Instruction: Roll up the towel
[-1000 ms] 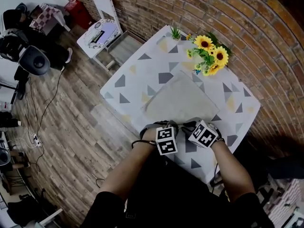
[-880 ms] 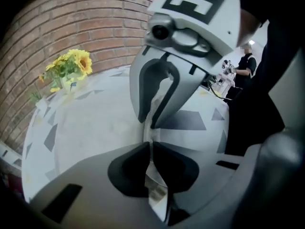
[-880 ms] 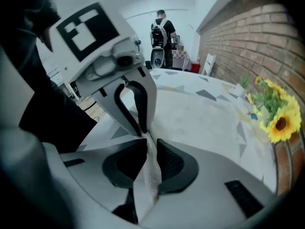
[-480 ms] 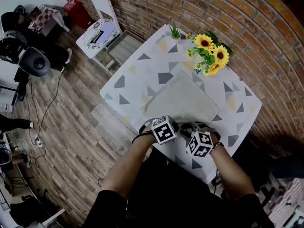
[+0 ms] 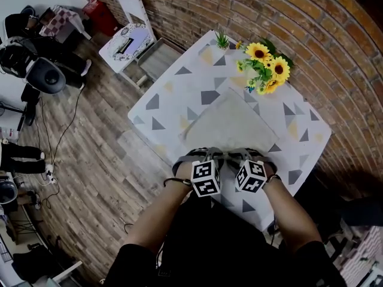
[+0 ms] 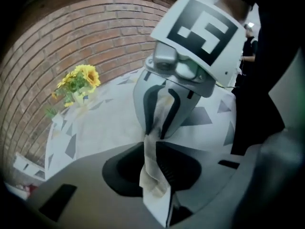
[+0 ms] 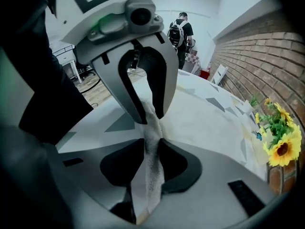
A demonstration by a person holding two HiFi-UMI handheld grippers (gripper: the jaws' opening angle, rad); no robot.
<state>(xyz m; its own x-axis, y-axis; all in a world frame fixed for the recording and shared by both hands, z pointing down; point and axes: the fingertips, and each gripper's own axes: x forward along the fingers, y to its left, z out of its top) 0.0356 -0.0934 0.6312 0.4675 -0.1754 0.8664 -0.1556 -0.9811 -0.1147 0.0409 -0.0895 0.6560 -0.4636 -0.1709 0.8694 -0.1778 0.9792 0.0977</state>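
Head view: grey towel [image 5: 230,124] lies flat and diagonal at the middle of the patterned surface [image 5: 173,88]. Its near edge sits at lower centre, under both tools, close to the surface's near edge.

Left tool [image 6: 153,156]: clenched on a bunched fold of the towel's near edge. Its jaws have just been opening, but cloth fills the gap and both pads touch it.

Right tool [image 7: 151,151]: the same, pinching a narrow pleat of towel. Its jaws have also just been opening, and the pads are in contact with the cloth.

The two tools are side by side, nearly touching, each facing the other in its own view.

Open room: a bare strip of surface runs along the towel's upper left side. Sunflowers [image 5: 263,67] stand near the towel's far corner, upper right. The brick wall [image 5: 287,23] is close behind the far and right edges. Wooden floor [image 5: 90,142] lies open on the left, with a white chair [image 5: 128,40] at upper left.
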